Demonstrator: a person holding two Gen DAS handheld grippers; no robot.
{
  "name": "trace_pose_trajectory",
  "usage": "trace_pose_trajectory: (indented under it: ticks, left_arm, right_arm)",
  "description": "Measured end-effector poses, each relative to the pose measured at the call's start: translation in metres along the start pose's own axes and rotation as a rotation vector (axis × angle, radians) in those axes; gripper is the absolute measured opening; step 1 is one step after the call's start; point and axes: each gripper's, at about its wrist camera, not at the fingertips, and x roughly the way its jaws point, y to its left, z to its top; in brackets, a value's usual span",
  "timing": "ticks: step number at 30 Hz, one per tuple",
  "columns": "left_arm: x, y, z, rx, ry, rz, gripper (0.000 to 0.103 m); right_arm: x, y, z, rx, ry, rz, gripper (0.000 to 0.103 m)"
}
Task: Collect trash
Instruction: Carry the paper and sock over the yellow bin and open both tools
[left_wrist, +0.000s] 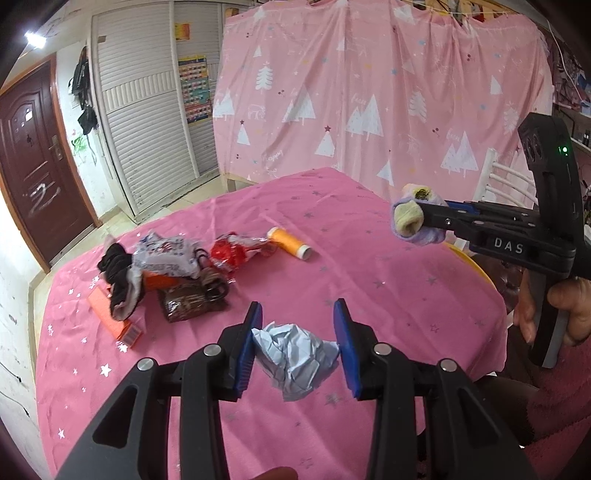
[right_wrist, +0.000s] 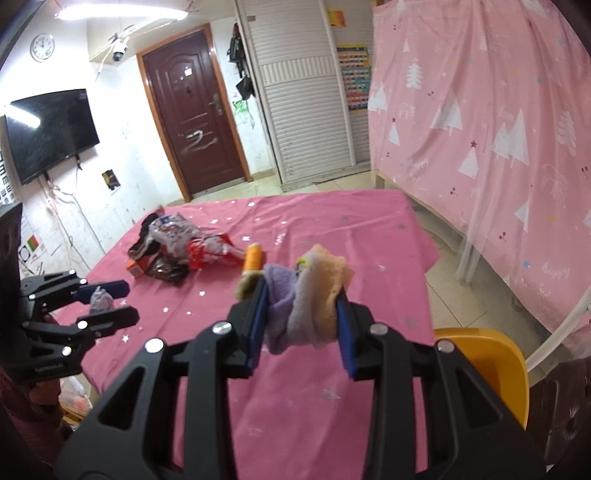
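Though wrapper print stays illegible, "DAS" reads at three o'clock; left tongs (left_wrist: 297, 345) grip crumpled paper (left_wrist: 295, 360), right tongs (right_wrist: 301, 325) grip sock bundle (right_wrist: 306, 299).

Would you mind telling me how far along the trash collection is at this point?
Nothing is visibly binned yet, and no bin is in view. In hand: the left gripper is shut on a crumpled pale blue paper, and the right gripper is shut on a bundled purple and peach sock. Left on the pink tablecloth: a pile of wrappers, an orange box and an orange thread spool.
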Motion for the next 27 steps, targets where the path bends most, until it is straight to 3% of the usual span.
trace_pose_trajectory:
  ticks: [7,14,21,27]
  left_arm:
    - [0.011,-0.021,0.009,0.033,0.015,-0.023,0.034]
    - [0.019,-0.052,0.030,0.069,0.010,-0.074,0.034]
    - [0.034,-0.097,0.060,0.115,0.042,-0.210,0.034]
    - [0.051,-0.140,0.076,0.169,0.061,-0.254,0.034]
  right_arm:
    - [-0.009,-0.030,-0.006,0.037,-0.009,-0.048,0.032]
    - [-0.024,-0.075,-0.018,0.085,0.002,-0.157,0.032]
    - [-0.025,-0.124,-0.043,0.165,0.048,-0.236,0.032]
    - [-0.018,-0.142,-0.053,0.192,0.080,-0.249,0.032]
